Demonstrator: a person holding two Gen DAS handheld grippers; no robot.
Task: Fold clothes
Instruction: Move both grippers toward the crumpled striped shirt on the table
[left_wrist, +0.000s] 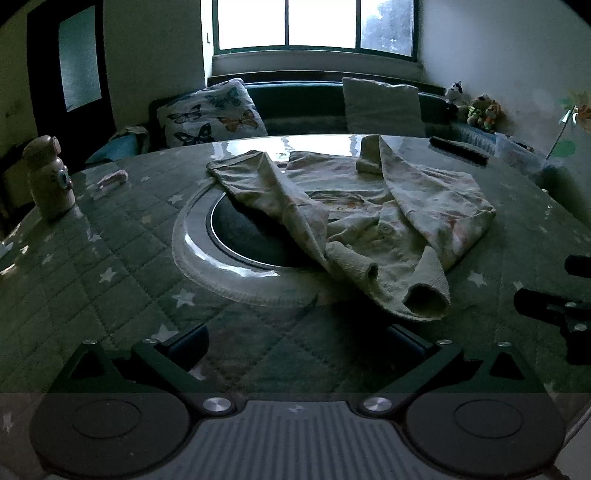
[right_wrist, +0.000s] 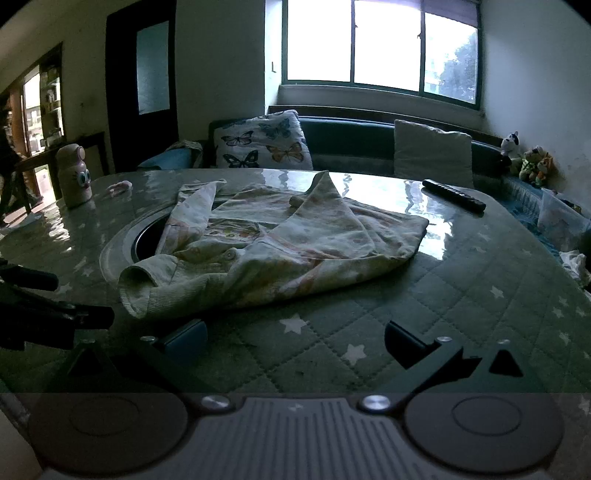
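A pale, printed long-sleeved child's top (left_wrist: 369, 218) lies crumpled on the green quilted table (left_wrist: 110, 295), its sleeves crossed and its ribbed cuffs toward me. It also shows in the right wrist view (right_wrist: 280, 243). My left gripper (left_wrist: 295, 343) is open and empty, low over the table just short of the near cuff. My right gripper (right_wrist: 295, 343) is open and empty, just short of the garment's near edge. The right gripper shows at the right edge of the left wrist view (left_wrist: 561, 317), and the left gripper at the left edge of the right wrist view (right_wrist: 48, 310).
The garment partly covers a round dark inset with a glossy rim (left_wrist: 236, 243) at the table's middle. A pink owl-faced bottle (left_wrist: 50, 177) stands far left, a small pink item (left_wrist: 110, 179) near it, a black remote (right_wrist: 454, 195) far right. A sofa with cushions (right_wrist: 266, 142) lies behind.
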